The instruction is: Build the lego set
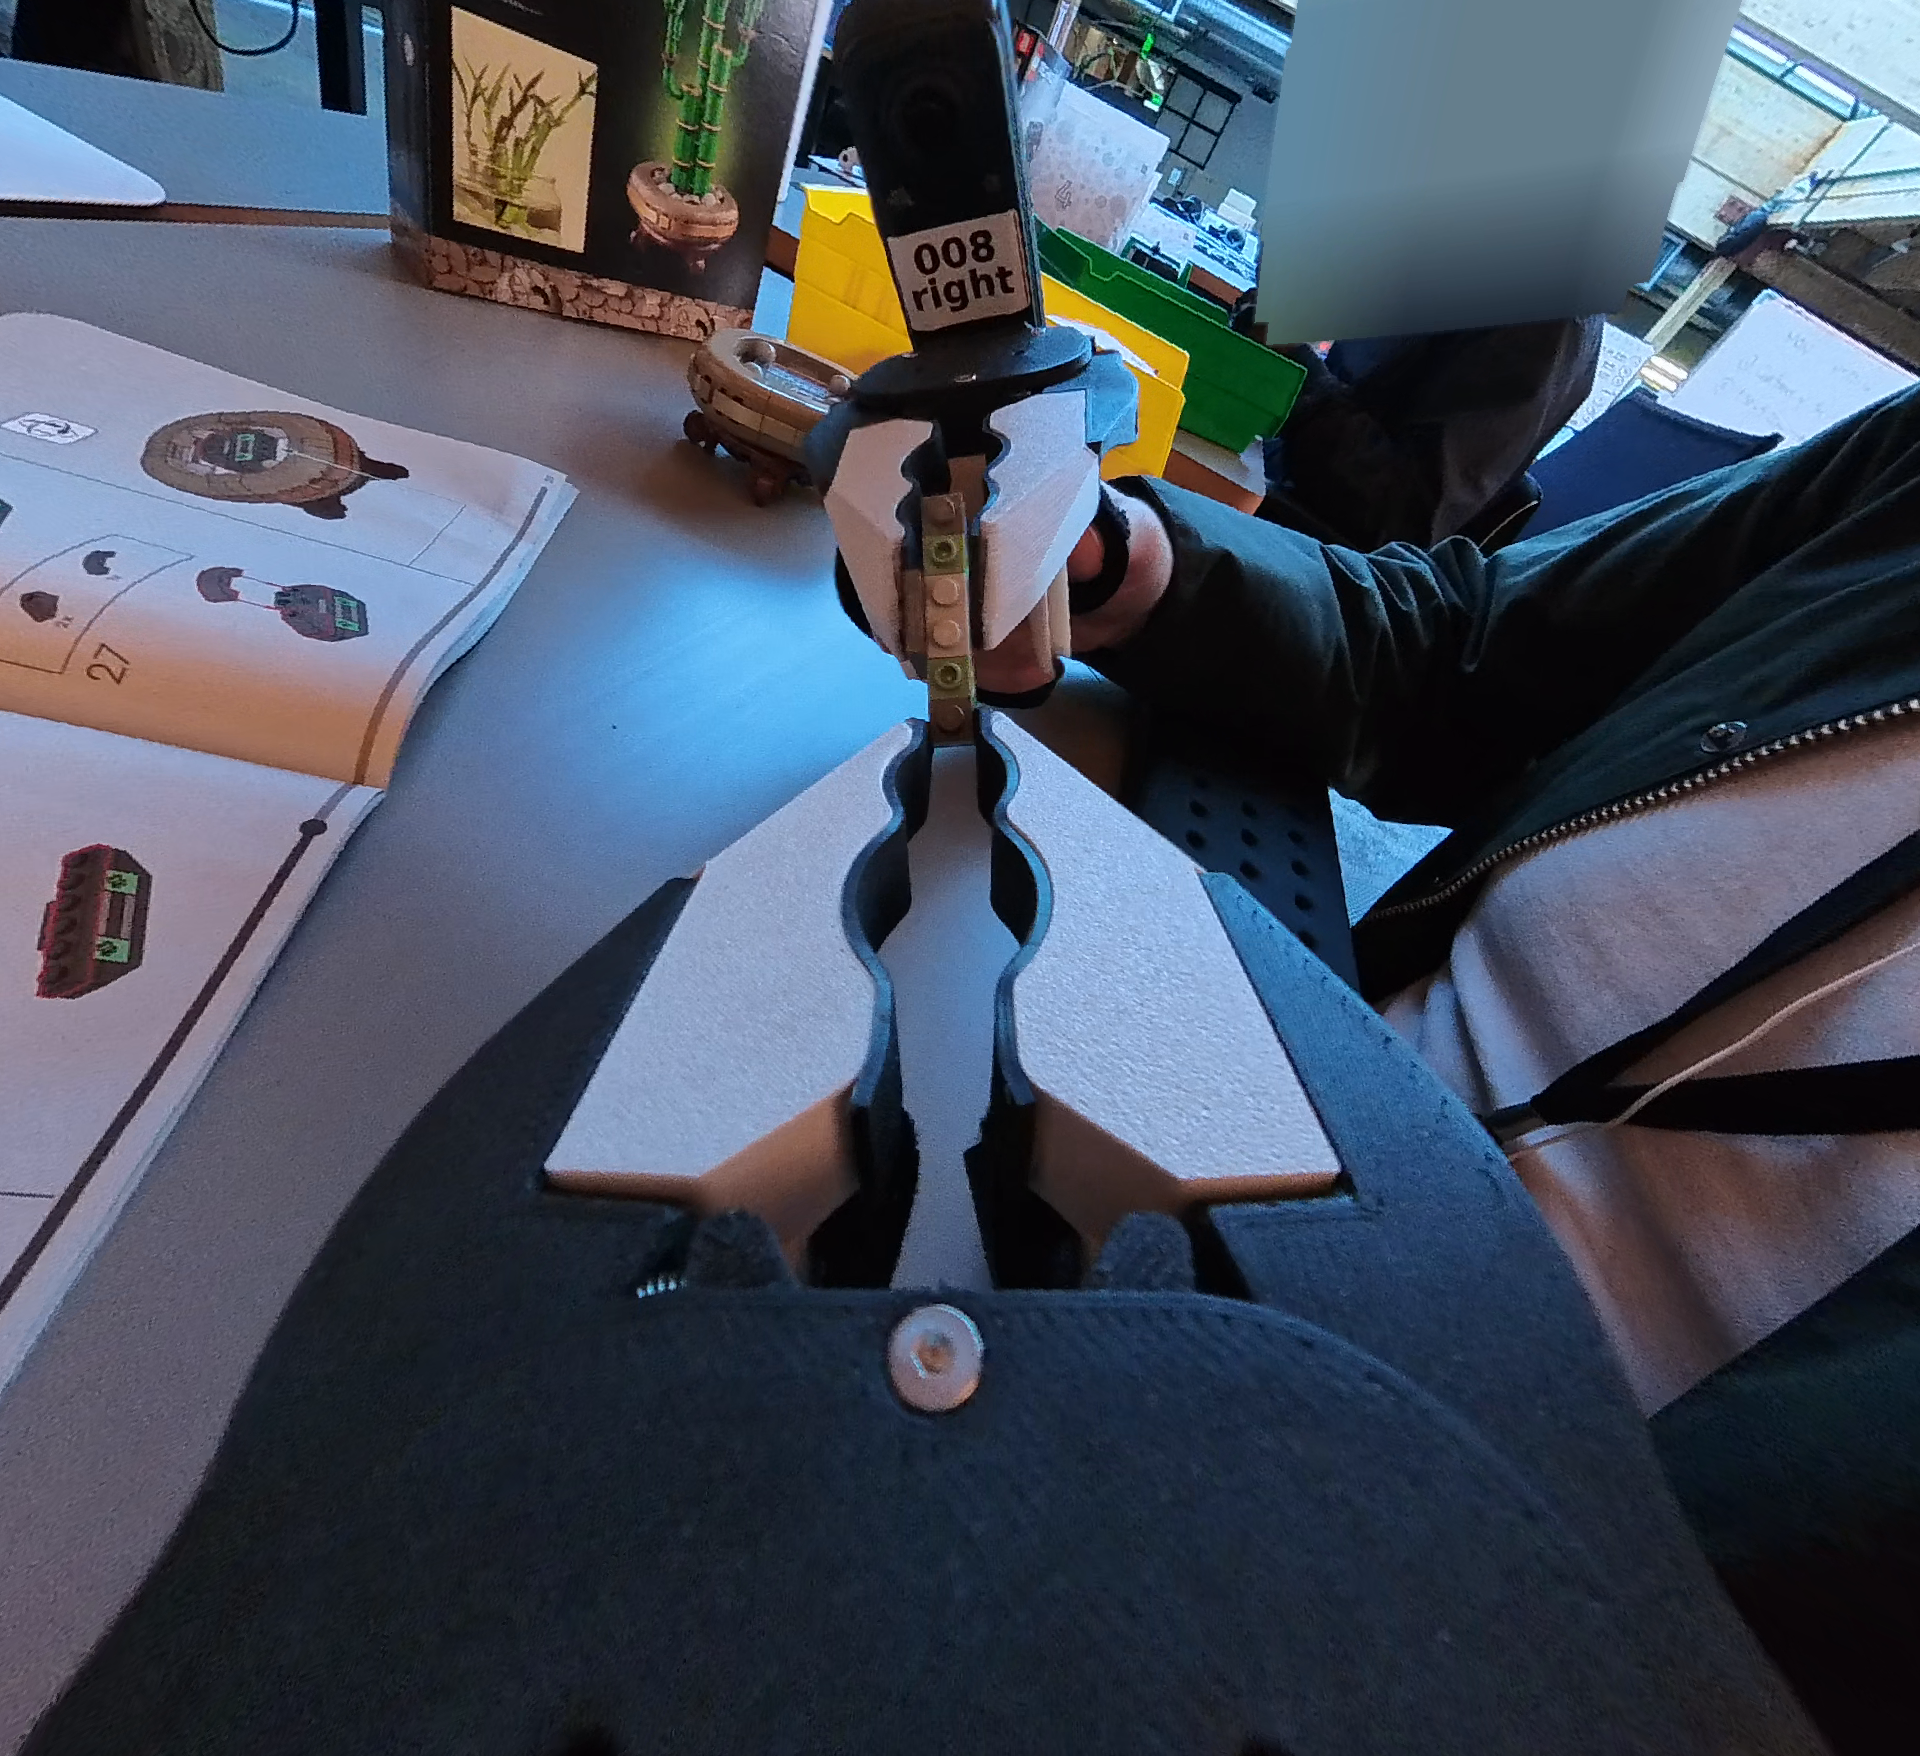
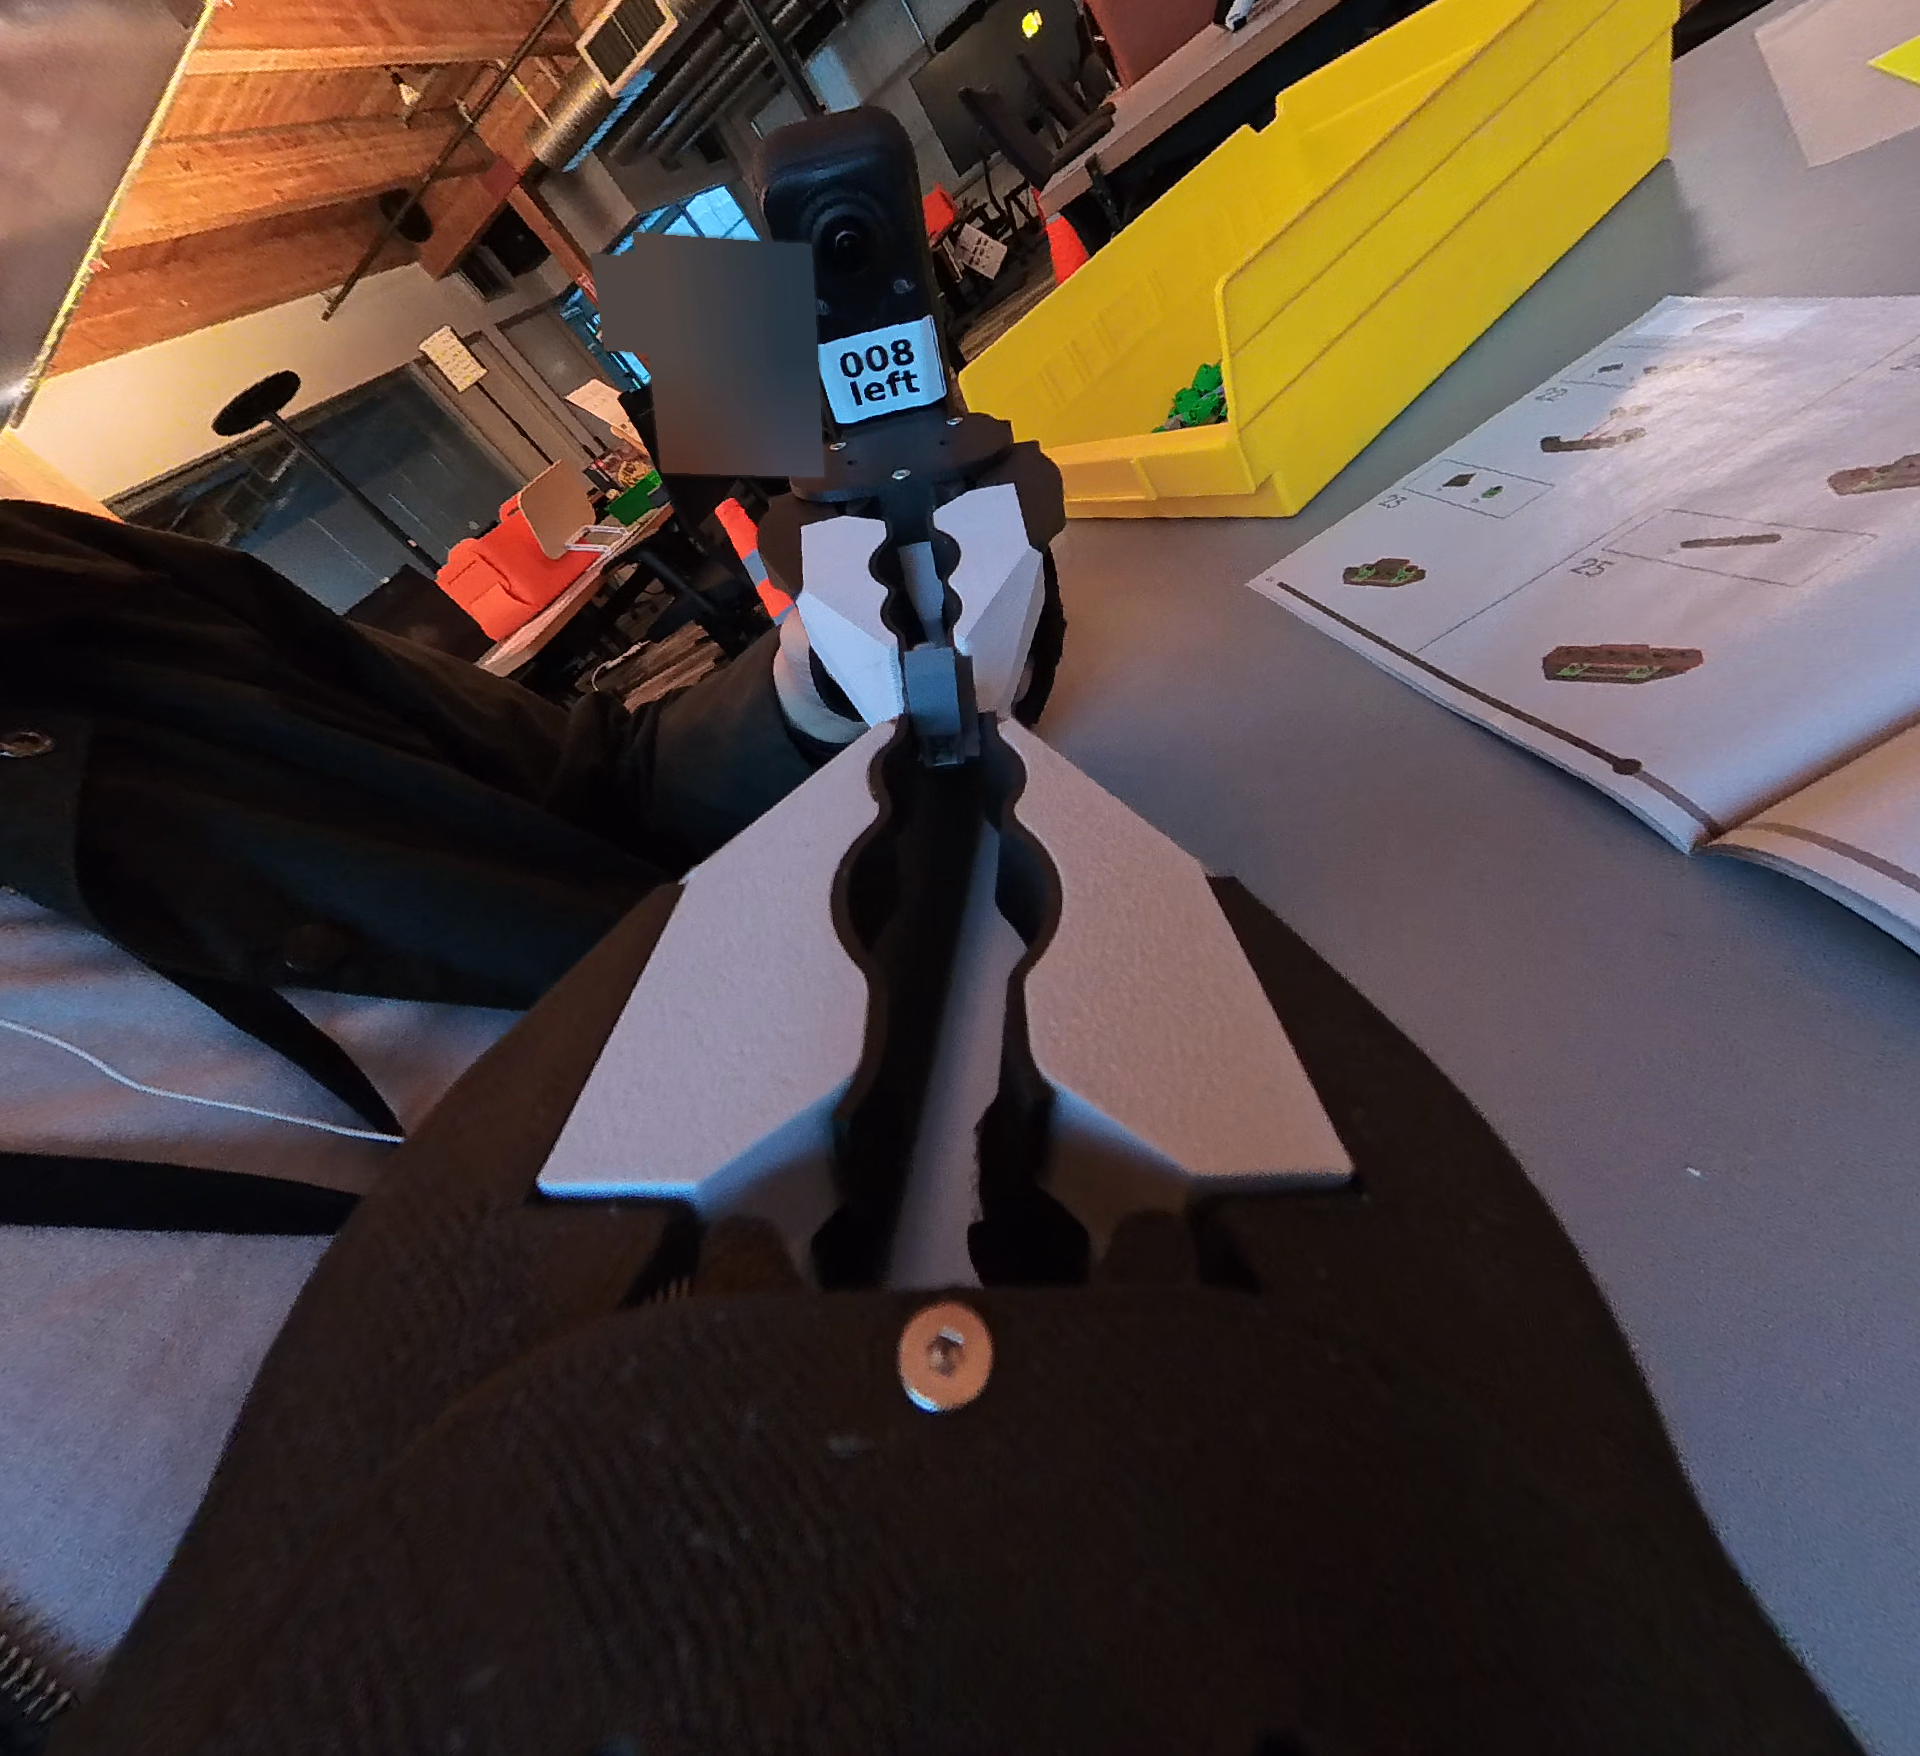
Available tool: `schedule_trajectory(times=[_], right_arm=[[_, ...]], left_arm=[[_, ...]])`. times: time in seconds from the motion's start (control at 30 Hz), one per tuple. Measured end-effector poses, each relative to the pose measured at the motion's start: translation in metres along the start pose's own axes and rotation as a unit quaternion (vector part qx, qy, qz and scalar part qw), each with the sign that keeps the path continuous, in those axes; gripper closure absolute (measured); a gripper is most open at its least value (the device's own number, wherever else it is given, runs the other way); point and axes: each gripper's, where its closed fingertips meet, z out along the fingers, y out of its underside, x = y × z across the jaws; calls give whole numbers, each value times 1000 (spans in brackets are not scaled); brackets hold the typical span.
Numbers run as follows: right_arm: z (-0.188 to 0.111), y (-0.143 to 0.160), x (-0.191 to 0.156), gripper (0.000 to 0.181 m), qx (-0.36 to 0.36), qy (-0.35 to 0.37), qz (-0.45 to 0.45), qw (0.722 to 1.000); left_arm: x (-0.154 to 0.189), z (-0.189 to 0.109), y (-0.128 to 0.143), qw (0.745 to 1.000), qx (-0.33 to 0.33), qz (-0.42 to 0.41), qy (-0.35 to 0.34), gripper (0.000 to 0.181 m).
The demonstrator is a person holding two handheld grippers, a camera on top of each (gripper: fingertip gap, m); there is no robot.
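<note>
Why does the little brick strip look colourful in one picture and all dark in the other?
Left wrist view: light falls on the studded side of the brick strip, so its tan and green show clearly between the right tongs. Right wrist view: you see its shaded side, so the strip looks grey. Both views bend straight edges near the borders, a wide-angle effect.

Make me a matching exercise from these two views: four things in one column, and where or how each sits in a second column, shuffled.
Things:
1. brick strip
2. yellow bin
3. booklet
4. round base

Places:
A. lying open on the table
B. standing on the table in front of the set's box
C. held between both grippers
D. holding green pieces

Pairs: 1-C, 2-D, 3-A, 4-B
</note>
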Motion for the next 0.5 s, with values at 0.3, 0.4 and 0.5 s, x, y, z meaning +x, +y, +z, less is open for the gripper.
schedule_trajectory(times=[0.3,0.4,0.5], right_arm=[[-6,-2,7,172,6,6,36,999],[-6,-2,7,171,3,6,37,999],[-6,-1,7,171,0,4,41,999]], left_arm=[[-12,-15,-14,997,57,-47,-12,164],[-11,-12,-12,998,48,-43,-9,165],[-8,-10,-9,999,37,-37,-4,168]])
